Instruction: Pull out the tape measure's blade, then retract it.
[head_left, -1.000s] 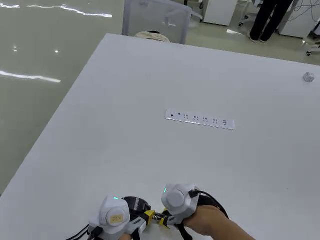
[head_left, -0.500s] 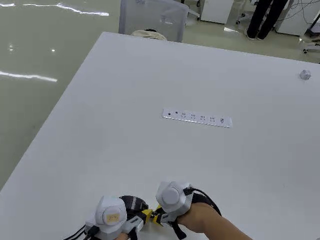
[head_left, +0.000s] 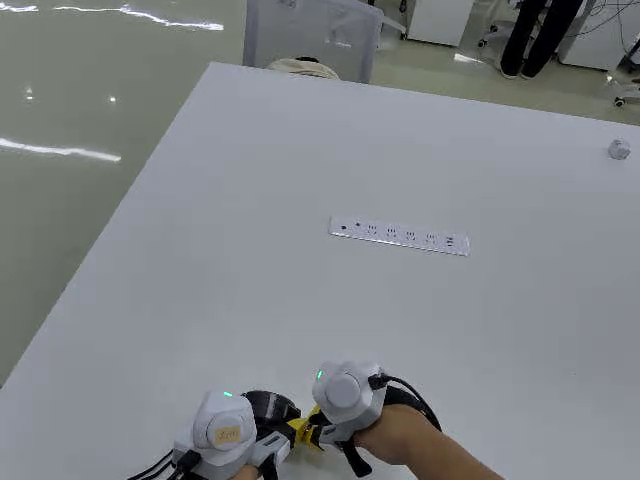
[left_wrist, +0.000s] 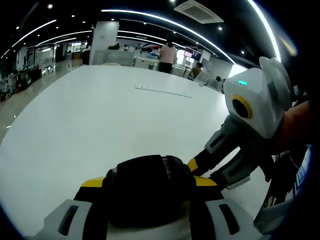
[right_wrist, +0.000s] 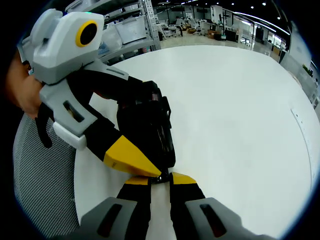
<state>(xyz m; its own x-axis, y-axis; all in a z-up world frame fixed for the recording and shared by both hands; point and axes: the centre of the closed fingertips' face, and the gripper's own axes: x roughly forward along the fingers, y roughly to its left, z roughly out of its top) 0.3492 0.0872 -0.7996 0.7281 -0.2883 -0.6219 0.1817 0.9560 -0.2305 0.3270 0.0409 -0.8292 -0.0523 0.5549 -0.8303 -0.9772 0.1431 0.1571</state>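
The black tape measure (left_wrist: 150, 192) lies near the front edge of the white table (head_left: 400, 330), and my left gripper (left_wrist: 149, 182) is shut on its case, one yellow-tipped jaw on each side. In the head view the case (head_left: 268, 405) shows just beyond my left gripper (head_left: 270, 425). My right gripper (right_wrist: 161, 179) is shut on the blade's end hook, right at the mouth of the case (right_wrist: 147, 125). Hardly any blade is out. In the head view my right gripper (head_left: 312, 432) sits close beside the left one.
A white power strip (head_left: 400, 237) lies flat mid-table. A small grey crumpled object (head_left: 618, 150) rests at the far right. A chair (head_left: 310, 40) stands at the table's far edge, and a person (head_left: 535, 35) stands beyond. The table's left edge runs diagonally.
The head camera has swayed a little. Both grippers hold the same grips, and the right one sits very slightly closer to the case.
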